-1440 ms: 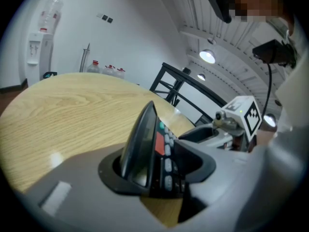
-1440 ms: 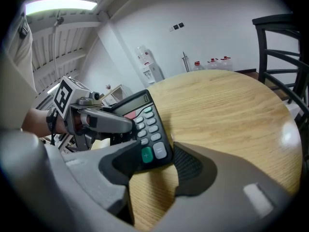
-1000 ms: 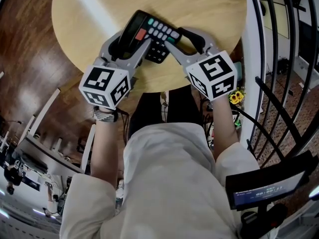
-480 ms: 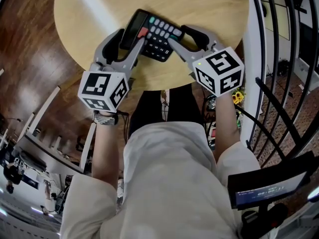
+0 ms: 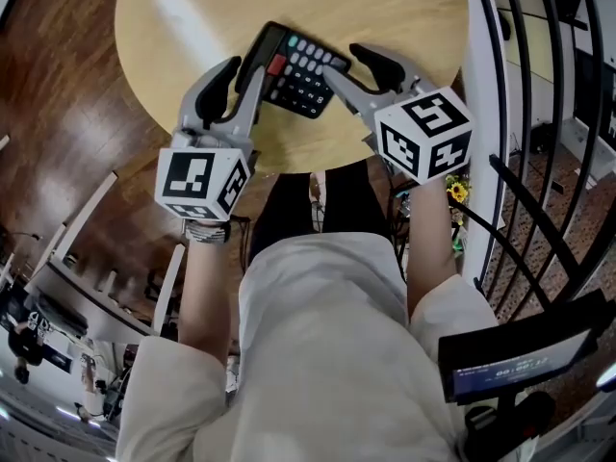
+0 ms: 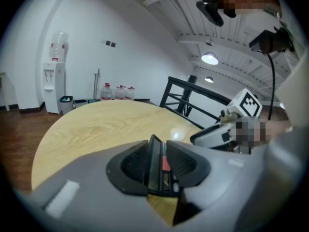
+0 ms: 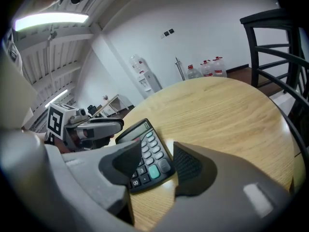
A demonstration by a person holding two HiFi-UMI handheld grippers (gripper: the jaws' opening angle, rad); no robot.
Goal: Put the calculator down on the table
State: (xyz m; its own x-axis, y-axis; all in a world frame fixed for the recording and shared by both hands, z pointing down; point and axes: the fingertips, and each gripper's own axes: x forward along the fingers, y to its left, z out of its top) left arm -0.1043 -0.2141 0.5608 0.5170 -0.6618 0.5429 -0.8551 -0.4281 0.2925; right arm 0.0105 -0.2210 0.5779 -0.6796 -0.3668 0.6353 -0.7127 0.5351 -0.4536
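Nearest, on the person's side of the calculator [image 5: 295, 65]: the 2 grippers, both angled down over the tabletop's [image 5: 395, 8] near rim.

Left gripper [image 6: 157, 164], at the calculator's display end. The jaws have just been closing and now stand narrow. The display end sits between the pads, seen edge-on, with no gap showing on either side. It reads as a pinch on that end.

Right gripper [image 7: 157, 168], at the calculator's key end. Jaws apart. 1 pad crosses in front of the lower keys, and the other stands clear with bare wood between. Nothing is gripped.

The calculator is face up between the 2 grippers, close to the near rim. The key end looks down on the wood, with a tight shadow under it. I cannot tell whether the display end is fully seated.

Step in hand, as I judge it: the last of the set-down, the release.
- Settle the display end flat first.
- Open the left jaws wide with the hand motionless.
- Back straight out along the jaw line so no pad drags the case.
- Draw the right gripper off the key end without nudging it.
- Risk: lifting while the pinch is on would tip the calculator.

Beyond the calculator: bare wood, then bottles [image 6: 118, 92] and a dispenser [image 6: 54, 81] by the wall.
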